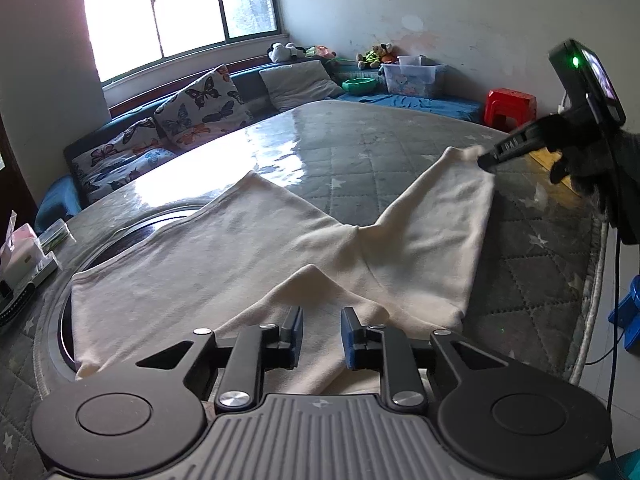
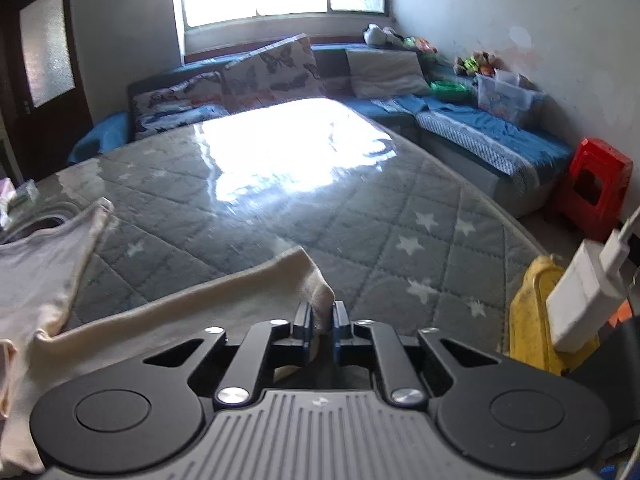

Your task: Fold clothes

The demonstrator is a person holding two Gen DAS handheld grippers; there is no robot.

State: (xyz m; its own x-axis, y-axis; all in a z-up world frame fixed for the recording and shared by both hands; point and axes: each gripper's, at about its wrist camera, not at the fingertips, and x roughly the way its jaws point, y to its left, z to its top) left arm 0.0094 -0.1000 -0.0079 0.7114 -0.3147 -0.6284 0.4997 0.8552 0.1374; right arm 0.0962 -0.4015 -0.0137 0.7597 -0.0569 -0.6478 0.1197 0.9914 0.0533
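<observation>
A cream garment [image 1: 248,264] is lying spread on the quilted tabletop [image 1: 392,148], soft and light by its draping, likely best taken at corners and hems. One corner is being pinched between the closed fingers of the right gripper [image 2: 321,314] and lifted. The left gripper [image 1: 321,326] is being held with fingers apart over a raised fold. Open room is lying beyond; the table's right edge is near.

I am in a home living room: a blue corner sofa [image 1: 420,101] with butterfly-print cushions [image 1: 200,104] runs under the wide window [image 1: 180,4], soft toys [image 1: 286,51] sit in its corner, near a red plastic stool [image 1: 510,106].
</observation>
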